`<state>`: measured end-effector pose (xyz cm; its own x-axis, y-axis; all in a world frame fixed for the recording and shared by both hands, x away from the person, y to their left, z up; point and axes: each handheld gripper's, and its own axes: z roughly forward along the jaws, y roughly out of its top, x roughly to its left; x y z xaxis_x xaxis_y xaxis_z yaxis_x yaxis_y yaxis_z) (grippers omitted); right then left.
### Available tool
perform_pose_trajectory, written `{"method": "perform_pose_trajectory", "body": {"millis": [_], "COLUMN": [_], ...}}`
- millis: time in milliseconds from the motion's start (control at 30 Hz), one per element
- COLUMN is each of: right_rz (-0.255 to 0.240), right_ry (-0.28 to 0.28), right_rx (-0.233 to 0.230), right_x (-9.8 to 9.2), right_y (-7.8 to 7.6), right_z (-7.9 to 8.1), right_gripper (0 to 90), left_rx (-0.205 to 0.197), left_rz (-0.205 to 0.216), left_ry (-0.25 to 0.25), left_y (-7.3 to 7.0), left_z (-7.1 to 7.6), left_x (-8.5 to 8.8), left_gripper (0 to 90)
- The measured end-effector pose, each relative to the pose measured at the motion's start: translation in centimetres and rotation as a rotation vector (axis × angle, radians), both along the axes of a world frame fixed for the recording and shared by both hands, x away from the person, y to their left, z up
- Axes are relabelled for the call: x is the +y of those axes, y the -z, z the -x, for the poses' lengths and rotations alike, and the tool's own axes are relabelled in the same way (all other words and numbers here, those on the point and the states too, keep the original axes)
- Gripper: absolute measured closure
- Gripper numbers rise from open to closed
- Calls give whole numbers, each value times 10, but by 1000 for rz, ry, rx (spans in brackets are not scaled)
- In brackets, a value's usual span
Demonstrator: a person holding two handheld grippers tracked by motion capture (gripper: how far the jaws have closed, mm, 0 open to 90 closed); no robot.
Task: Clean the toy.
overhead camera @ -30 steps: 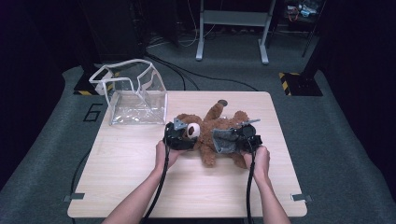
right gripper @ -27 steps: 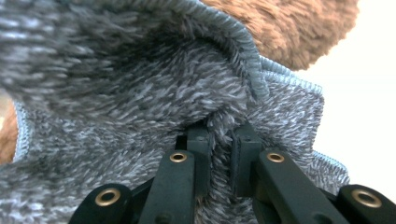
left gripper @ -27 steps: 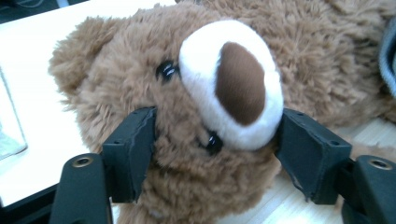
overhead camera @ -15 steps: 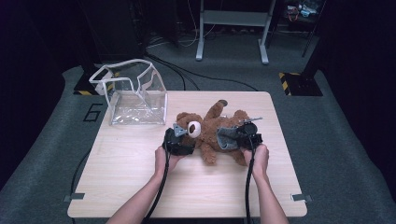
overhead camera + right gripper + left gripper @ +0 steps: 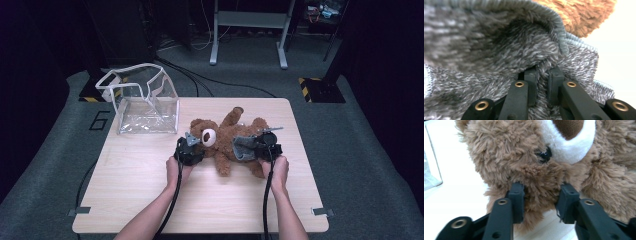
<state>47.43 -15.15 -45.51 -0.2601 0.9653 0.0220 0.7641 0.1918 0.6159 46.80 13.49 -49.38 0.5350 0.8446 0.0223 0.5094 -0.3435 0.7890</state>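
Two claws on teddy bear (image 5: pixel 225 140); left claw (image 5: pixel 541 195) pinching head, right claw (image 5: pixel 542 77) pinching grey garment (image 5: pixel 486 45)

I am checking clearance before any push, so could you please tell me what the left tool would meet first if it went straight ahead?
The left tool already pinches the fluffy brown teddy bear below its cheek; its jaws have just been closing there.

Numeral "6" on floor mat (image 5: pixel 101 121)
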Motion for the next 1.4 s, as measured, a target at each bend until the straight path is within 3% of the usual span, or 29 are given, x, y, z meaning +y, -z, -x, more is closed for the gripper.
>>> {"method": "perform_pose_trajectory", "body": {"millis": [100,200,267,400,467,567,633,700,833,967,1200,1300,1400], "right_rz": [9,-9,-22,4,9,53,63,35,32,34,26,18,17], "right_ry": [2,2,-8,-57,-71,-85,-67,-51,-36,-20,-10,-5,9], "right_rx": [-22,-77,-119,-177,-166,-129,-87,-74,-83,-78,-85,-105,-141], "right_x": [1,2,7,23,31,35,30,23,18,15,13,12,9], "right_y": [-6,-18,-30,-48,-49,-34,-17,-7,-7,-8,-7,-12,-20], "right_z": [7,19,29,49,55,51,42,34,29,24,23,27,32], "right_gripper": [819,821,821,820,820,820,820,820,819,819,819,819,819], "left_rx": [7,9,9,17,17,17,24,24,27,43,104,117,127], "left_rz": [11,39,29,43,52,50,56,53,34,25,18,17,46], "left_ry": [-5,-18,-19,-24,-25,-21,-18,-11,-19,-36,-29,-36,-44], "left_y": [-1,-1,-2,-3,-2,-3,-3,-3,-1,5,17,19,21], "left_z": [1,3,4,5,5,5,5,5,8,9,7,6,5], "left_x": [1,1,0,1,1,2,3,5,8,15,18,19,20], "left_gripper": [672,703,711,710,708,695,645,560,365,304,323,393,503]}}
